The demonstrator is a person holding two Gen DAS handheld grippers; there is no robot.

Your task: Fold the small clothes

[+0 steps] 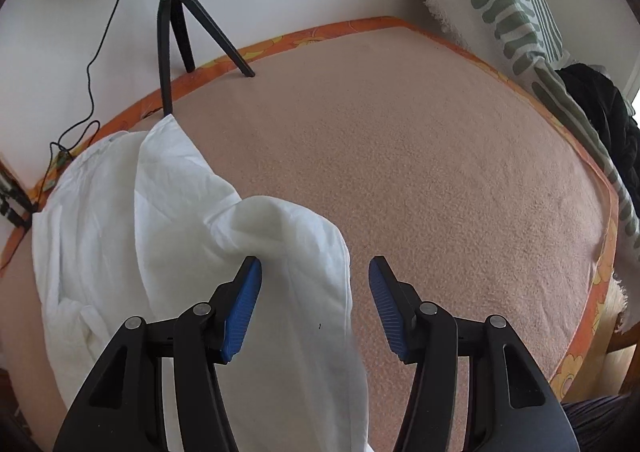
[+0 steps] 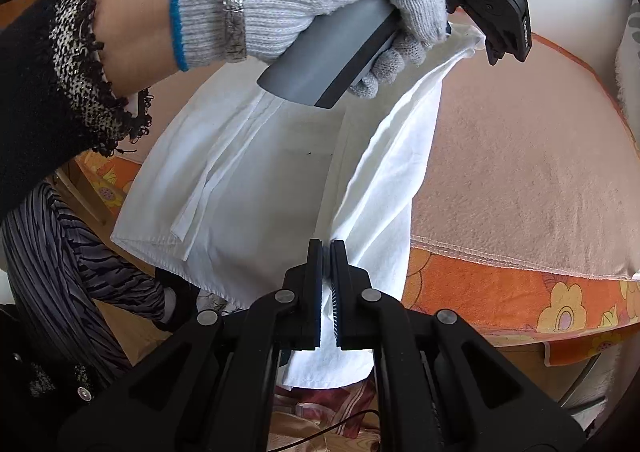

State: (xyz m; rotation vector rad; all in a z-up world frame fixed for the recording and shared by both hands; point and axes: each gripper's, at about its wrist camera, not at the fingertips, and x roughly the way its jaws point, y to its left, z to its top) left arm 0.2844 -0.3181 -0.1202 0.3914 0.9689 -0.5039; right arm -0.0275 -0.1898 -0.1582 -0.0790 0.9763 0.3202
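Diagonally, white garment (image 2: 280,180) hangs stretched.

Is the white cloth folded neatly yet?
No. The white cloth lies rumpled, one part lifted by the right gripper.

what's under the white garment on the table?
Under the white garment lies the pink blanket, spread over an orange flowered cloth. The garment's near part hangs past the table edge from the right gripper. Anything beneath the piled folds is covered.
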